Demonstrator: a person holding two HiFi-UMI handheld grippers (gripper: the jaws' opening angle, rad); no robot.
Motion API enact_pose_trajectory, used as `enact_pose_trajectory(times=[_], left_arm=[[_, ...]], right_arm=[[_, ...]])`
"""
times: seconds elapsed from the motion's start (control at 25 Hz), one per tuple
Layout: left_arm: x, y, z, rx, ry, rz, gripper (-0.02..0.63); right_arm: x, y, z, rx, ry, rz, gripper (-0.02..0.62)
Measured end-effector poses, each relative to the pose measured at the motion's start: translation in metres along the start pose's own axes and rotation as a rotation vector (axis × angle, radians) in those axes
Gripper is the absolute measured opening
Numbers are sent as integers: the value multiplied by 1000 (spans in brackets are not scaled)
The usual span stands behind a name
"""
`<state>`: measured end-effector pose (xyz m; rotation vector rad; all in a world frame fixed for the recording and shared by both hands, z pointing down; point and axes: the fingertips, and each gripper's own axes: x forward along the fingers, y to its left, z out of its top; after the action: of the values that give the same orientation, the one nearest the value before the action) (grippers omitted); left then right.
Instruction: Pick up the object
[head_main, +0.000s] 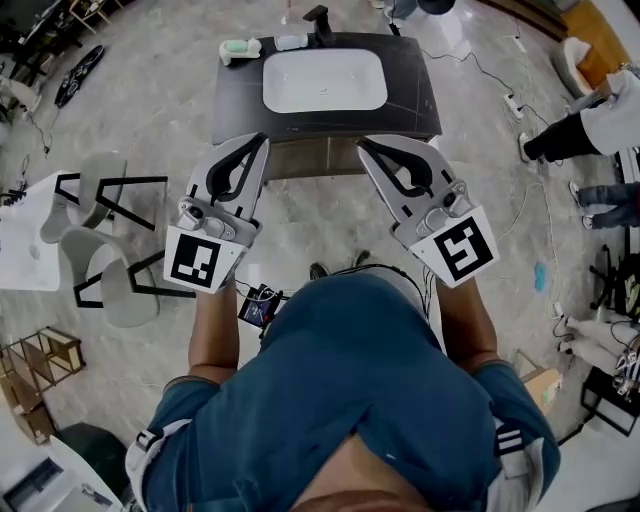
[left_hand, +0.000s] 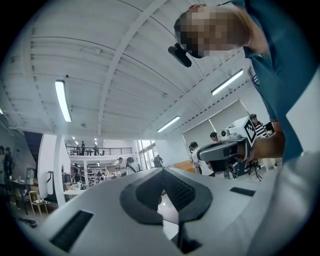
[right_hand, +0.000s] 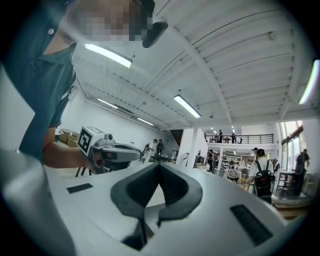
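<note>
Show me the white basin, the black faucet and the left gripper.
white basin (head_main: 324, 80): head view, bowl floor.
black faucet (head_main: 319, 20): head view, its body.
left gripper (head_main: 264, 138): head view, at closed fingertips.

Head view looks steeply down over left gripper (head_main: 262, 140) and right gripper (head_main: 363, 145); each gripper view sits close behind its jaws, roughly level — both show the balcony (left_hand: 100, 148).

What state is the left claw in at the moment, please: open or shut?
Shut. In the left gripper view the left claw shows its jaw tips meeting, with nothing between them.
</note>
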<state>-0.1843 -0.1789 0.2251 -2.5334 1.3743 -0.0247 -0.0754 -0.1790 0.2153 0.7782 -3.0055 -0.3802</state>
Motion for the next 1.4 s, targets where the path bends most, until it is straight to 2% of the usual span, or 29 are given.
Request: enact_pose_trajectory(times=[0.36, 0.64, 1.0, 1.4], left_arm=[[42, 38, -25, -2, 26, 15, 2], [98, 70, -41, -3, 53, 43, 2], [170, 91, -62, 1, 63, 76, 2], [210, 128, -85, -11, 87, 48, 2]], right_arm=[[40, -44, -17, 11, -13, 21, 14], [71, -103, -32, 26, -38, 52, 14], [96, -176, -61, 32, -45, 96, 14], [137, -215, -80, 58, -39, 85, 14]])
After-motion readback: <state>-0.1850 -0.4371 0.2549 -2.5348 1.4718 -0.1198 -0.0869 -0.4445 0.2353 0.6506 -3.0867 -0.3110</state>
